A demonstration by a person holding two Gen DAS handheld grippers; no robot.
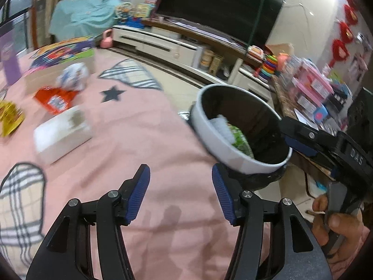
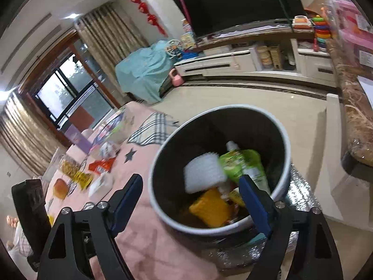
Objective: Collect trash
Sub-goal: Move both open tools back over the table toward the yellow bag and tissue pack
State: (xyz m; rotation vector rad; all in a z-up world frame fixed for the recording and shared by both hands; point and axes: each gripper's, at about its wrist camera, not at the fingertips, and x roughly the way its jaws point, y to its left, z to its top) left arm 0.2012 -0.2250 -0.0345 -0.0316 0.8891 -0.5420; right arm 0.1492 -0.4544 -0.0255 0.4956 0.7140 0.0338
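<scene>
Our right gripper (image 2: pixel 193 200) hangs open above the round white black-lined bin (image 2: pixel 285 140), which holds white foam (image 2: pixel 205 175) and wrappers. Our left gripper (image 1: pixel 180 191) gapes empty beside the bin, presumably ready for the red wrapper (image 1: pixel 56 99) farther off on the pink-clothed worktop (image 1: pixel 139 128).

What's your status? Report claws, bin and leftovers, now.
Left claw open, empty. Right claw open at bin rim. Bin holds white foam, green pouch, yellow wrapper. Red packet, white box still on pink cloth.
</scene>
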